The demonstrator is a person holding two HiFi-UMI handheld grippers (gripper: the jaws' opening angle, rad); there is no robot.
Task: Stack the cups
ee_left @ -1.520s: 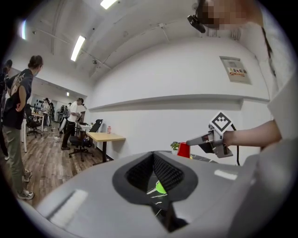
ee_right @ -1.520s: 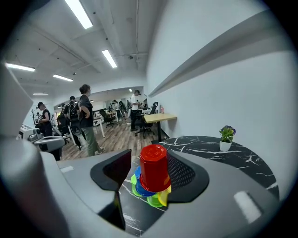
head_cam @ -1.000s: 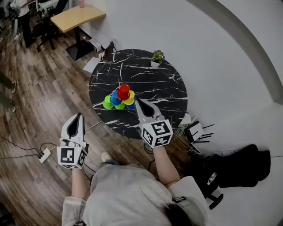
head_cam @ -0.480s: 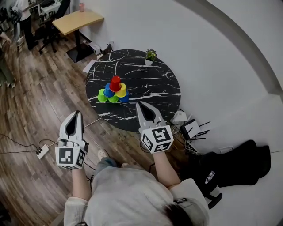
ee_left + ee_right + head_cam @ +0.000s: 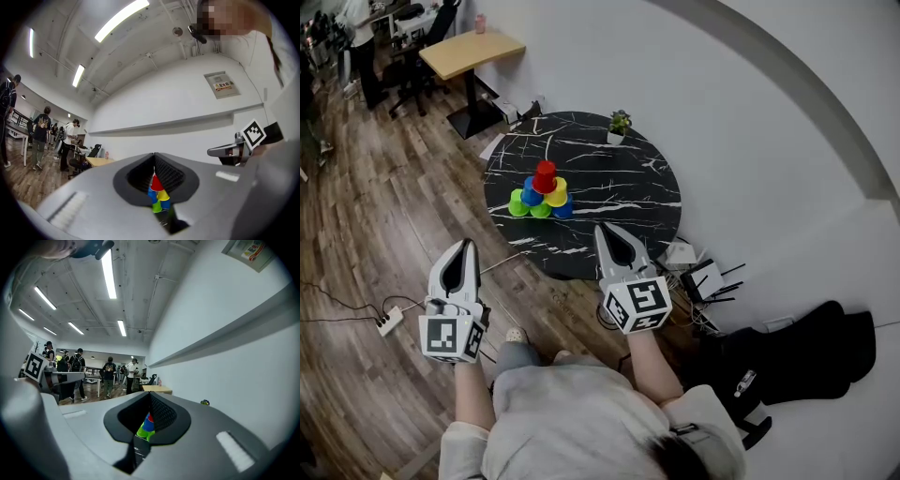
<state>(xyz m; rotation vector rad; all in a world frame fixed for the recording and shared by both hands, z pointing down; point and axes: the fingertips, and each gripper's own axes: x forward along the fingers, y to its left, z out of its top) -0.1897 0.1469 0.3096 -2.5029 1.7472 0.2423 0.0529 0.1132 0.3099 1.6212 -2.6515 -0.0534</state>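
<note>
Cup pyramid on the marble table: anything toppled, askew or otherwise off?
Nothing stands out. The cup pyramid stands upright on the table, red cup on top, no cup tipped or lying loose. The left gripper and right gripper are both shut, empty, and off the table on its near side.

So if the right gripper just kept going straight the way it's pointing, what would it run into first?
Most likely the cup pyramid on the black marble table: the cups show straight beyond the shut, empty right gripper in its own view. Nothing else shows between, though depth is unclear.
</note>
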